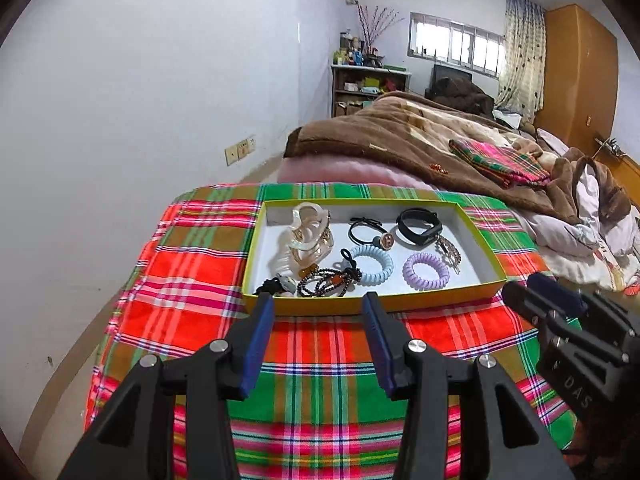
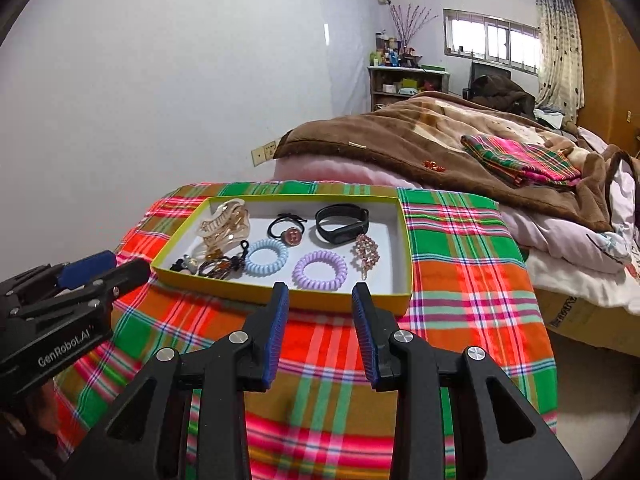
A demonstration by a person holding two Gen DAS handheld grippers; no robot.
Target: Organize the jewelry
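Several light pieces lie in the yellow-rimmed tray (image 1: pixel 486 254) on the plaid-covered counter (image 1: pixel 320 380); we judge the purple coil tie (image 2: pixel 319 270) soft and springy, best pinched across its ring; the clear claw clip (image 1: pixel 306 236) looks brittle; left hand-held gripper (image 1: pixel 319 304) and right hand-held gripper (image 2: pixel 320 292) hover spread and empty, near the tray's near wall.

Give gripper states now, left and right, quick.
Left gripper: open, empty, short of the yellow-rimmed cardboard tray.
Right gripper: open, empty, at the same tray's near rim.
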